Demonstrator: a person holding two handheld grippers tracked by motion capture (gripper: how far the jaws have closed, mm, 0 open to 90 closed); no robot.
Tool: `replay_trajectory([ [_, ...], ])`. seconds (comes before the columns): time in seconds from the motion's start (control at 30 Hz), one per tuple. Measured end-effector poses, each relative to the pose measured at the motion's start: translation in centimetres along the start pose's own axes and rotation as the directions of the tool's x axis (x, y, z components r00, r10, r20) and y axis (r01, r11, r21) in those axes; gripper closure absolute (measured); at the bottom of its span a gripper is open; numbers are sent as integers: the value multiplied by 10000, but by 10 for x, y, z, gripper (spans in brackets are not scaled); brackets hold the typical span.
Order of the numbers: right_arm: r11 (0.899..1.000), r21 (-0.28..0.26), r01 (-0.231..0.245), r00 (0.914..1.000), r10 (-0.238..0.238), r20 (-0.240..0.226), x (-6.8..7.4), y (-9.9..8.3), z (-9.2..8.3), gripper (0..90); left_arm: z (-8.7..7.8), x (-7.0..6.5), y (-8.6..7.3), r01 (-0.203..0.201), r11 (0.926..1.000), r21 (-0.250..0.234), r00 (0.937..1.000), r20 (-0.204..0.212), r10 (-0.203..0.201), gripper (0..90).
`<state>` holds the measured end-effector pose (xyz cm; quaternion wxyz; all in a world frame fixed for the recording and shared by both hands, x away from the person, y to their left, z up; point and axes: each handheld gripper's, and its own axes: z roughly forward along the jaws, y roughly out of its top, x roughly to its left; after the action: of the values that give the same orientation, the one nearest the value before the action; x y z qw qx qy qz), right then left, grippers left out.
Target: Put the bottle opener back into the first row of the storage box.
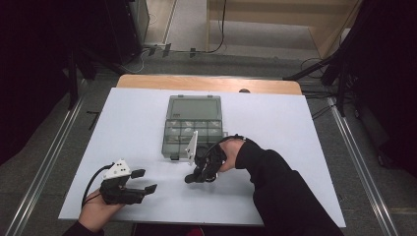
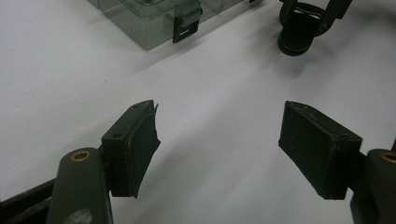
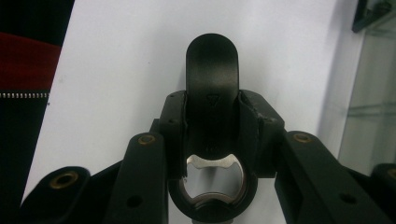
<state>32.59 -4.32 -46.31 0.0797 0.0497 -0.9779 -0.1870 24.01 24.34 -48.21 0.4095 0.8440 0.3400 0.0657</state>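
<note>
My right gripper (image 3: 212, 140) jaws clenched on black bottle opener (image 3: 212, 84) w/ metal ring; left gripper (image 2: 219, 144) jaws released over white worktop (image 2: 210, 84), near clear plastic compartment box (image 1: 193, 125).

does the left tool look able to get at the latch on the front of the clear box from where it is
Probably yes. The left tool is open and empty, and bare white table lies between it and the latch. The right tool, holding a bottle opener, sits off to one side.

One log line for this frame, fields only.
left gripper: open, idle | right gripper: shut on bottle opener | clear organizer box: closed, on table
</note>
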Motion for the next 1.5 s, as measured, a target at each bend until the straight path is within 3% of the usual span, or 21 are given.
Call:
replay_trajectory([
  [0.03, 9997, -31, -246, 9997, 246, -51, 0, -2, -3, 659, 0, 0, 0, 1, 10000, 6, 10000, 2, -1, 273],
  [0.4, 9973, -261, -693, 9973, 699, 209, 1, -10, -21, 659, 0, 0, 0, -9, 10000, 13, 10000, -3, 9, 273],
  [0.77, 9951, -614, -776, 9952, 809, 544, -2, -14, -41, 658, 0, 0, 0, 8, 10000, -4, 10000, 19, -8, 273],
  [1.1, 9890, -914, -1166, 9887, 1243, 838, -18, -16, -59, 658, 0, 0, 0, 1, 10000, -23, 10000, 35, -1, 273],
  [1.5, 9779, -1325, -1617, 9776, 1771, 1141, -49, -18, -74, 659, 0, 0, 0, 17, 10000, -4, 10000, 73, -17, 273],
])
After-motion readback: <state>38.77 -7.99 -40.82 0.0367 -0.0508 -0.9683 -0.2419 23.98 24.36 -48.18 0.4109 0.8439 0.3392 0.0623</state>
